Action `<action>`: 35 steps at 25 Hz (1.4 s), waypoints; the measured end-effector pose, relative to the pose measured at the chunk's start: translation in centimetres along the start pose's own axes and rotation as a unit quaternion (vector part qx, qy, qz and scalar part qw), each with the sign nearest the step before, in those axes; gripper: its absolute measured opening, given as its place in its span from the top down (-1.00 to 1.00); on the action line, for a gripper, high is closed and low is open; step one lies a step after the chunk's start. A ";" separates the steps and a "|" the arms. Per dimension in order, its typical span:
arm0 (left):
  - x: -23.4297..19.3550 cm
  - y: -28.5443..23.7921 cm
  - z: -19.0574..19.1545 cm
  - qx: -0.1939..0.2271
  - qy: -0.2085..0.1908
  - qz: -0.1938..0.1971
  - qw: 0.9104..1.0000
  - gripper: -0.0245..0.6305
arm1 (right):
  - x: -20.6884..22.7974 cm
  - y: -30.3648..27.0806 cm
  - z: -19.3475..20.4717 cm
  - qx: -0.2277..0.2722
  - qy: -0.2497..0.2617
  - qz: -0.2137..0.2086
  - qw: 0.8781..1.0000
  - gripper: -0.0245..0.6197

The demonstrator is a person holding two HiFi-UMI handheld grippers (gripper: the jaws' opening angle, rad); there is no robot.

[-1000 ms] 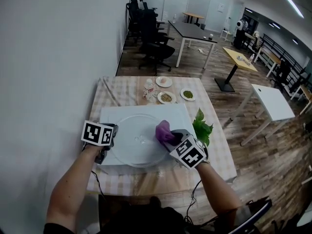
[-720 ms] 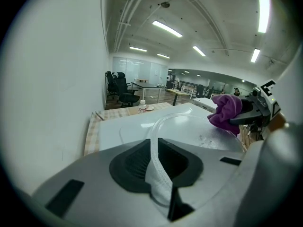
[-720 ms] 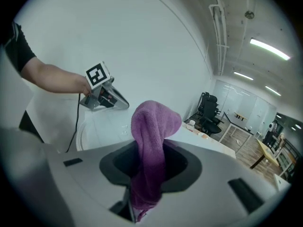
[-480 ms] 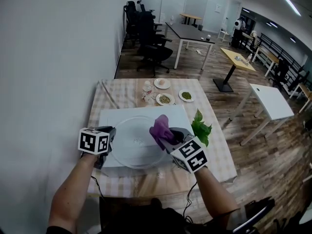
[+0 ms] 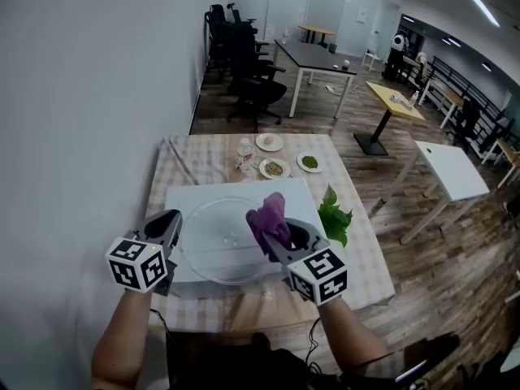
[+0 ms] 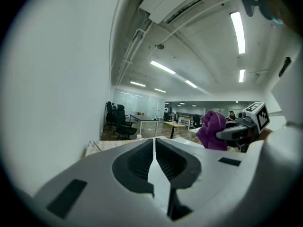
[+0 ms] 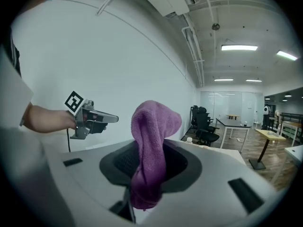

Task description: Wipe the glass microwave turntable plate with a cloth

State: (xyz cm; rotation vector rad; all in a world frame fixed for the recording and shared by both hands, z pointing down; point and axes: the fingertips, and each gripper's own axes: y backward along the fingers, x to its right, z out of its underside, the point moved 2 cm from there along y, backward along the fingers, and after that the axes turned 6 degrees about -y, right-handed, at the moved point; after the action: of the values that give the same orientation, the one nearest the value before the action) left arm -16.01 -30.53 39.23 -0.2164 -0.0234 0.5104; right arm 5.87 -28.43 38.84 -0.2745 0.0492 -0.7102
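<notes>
Glass turntable plate [image 5: 213, 246] lies on the table [image 5: 357, 276] below both grippers; the right gripper [image 5: 275, 236], jaws clamping the purple cloth [image 5: 268, 218], hovers over its right side, while the left gripper [image 5: 169, 224], its empty jaws just closing together, hangs off its left edge.

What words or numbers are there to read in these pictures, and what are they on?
No words or numbers can be read anywhere.
Marker cube at the left: black-and-white square pattern, no letters.
Marker cube at the right: black-and-white square pattern, no letters.
Bottle on the table: any label is too small to read.
</notes>
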 end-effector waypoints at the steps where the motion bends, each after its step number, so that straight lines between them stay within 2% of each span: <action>1: 0.2 0.7 -0.4 0.016 0.000 -0.006 1.000 0.87 | -0.2 0.2 -0.2 0.006 -0.002 0.001 1.000 0.55; 6: 1.8 4.9 -0.8 0.096 0.017 -0.048 0.994 0.90 | -1.4 1.0 -0.8 0.023 0.007 0.004 1.000 0.55; 10: 3.1 7.6 -0.6 0.116 0.005 -0.071 0.991 0.90 | -2.1 1.9 -1.5 0.053 -0.006 0.014 0.999 0.55; 14: 4.3 8.9 -2.0 0.140 -0.027 -0.086 0.986 0.90 | -2.7 2.1 -1.7 0.065 -0.014 0.016 0.998 0.58; 16: 4.7 8.8 -2.3 0.145 -0.037 -0.086 0.985 0.90 | -2.8 1.9 -1.5 0.064 -0.016 0.013 0.998 0.58; 20: 4.6 8.5 -2.4 0.146 -0.024 -0.083 0.986 0.90 | -2.4 2.1 -1.6 0.070 -0.025 0.023 0.997 0.58; 28: 4.6 8.3 -2.2 0.147 -0.023 -0.085 0.985 0.90 | -1.9 2.5 -1.8 0.071 -0.016 0.034 0.997 0.58; 35: 5.3 7.9 -2.3 0.144 -0.031 -0.071 0.987 0.90 | -1.9 2.6 -1.6 0.067 -0.018 0.036 0.997 0.58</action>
State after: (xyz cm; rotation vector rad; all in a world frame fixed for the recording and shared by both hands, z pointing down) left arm -15.03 -21.70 35.17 0.0839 -0.0262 0.3735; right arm 5.84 -25.67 36.53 -0.1557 -0.0232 -0.6345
